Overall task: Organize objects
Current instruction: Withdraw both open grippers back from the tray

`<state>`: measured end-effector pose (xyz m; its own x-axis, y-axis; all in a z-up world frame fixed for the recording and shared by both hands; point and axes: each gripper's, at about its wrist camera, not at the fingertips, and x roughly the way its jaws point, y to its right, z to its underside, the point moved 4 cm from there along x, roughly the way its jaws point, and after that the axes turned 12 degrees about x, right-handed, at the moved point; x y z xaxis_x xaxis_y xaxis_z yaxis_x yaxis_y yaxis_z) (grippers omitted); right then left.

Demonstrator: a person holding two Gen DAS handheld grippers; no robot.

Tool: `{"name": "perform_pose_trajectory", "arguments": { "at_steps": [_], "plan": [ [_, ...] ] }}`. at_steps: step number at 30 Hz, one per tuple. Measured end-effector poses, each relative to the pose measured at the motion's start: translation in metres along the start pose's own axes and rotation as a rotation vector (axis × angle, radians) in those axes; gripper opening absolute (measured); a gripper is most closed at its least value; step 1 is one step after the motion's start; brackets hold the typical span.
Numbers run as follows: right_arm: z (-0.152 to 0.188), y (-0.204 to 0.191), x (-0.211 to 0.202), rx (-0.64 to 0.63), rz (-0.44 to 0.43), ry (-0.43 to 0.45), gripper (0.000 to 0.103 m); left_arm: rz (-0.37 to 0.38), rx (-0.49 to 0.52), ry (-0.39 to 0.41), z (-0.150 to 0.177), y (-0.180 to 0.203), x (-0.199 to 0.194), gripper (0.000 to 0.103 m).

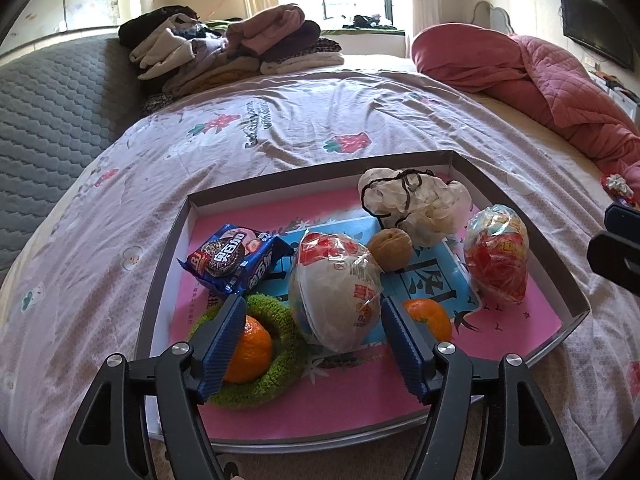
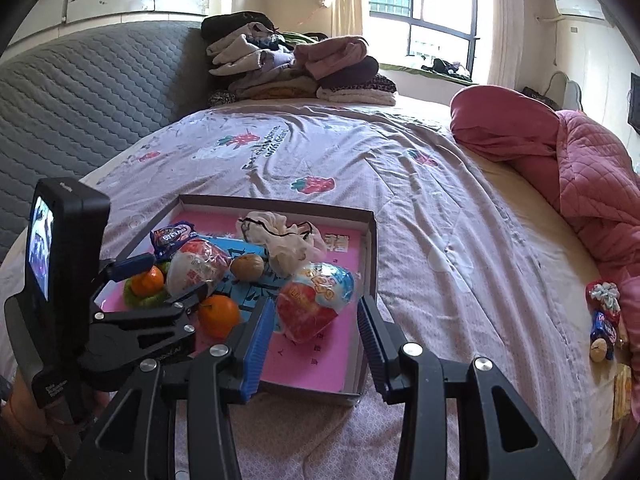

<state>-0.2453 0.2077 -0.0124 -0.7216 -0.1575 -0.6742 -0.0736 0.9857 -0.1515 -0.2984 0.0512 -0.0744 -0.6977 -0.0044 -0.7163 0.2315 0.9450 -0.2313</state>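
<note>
My left claw [image 1: 312, 336] hangs spread apart over the tray [image 1: 520, 216], the wrapped bun [image 1: 336, 292] straight ahead between its fingers, long axis pointing away. My right claw [image 2: 316, 332], also apart, faces the red snack bag [image 2: 316, 300] beside that bun.

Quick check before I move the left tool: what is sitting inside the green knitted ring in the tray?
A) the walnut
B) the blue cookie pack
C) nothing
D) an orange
D: in the left wrist view an orange sits in the hole of the green knitted ring, while the walnut and blue cookie pack lie apart on the tray.
</note>
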Motion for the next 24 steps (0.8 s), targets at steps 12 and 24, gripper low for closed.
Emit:
{"name": "perform_pose_trajectory", "arguments": {
  "at_steps": [12, 24],
  "plan": [
    [-0.004, 0.004, -0.002, 0.030, -0.029, 0.004, 0.049, -0.002, -0.033, -0.012, 0.008, -0.003, -0.010, 0.074],
    [-0.003, -0.002, -0.004, 0.019, -0.042, 0.009, 0.050, -0.022, -0.060, 0.014, 0.003, -0.005, -0.037, 0.074]
  ]
}}
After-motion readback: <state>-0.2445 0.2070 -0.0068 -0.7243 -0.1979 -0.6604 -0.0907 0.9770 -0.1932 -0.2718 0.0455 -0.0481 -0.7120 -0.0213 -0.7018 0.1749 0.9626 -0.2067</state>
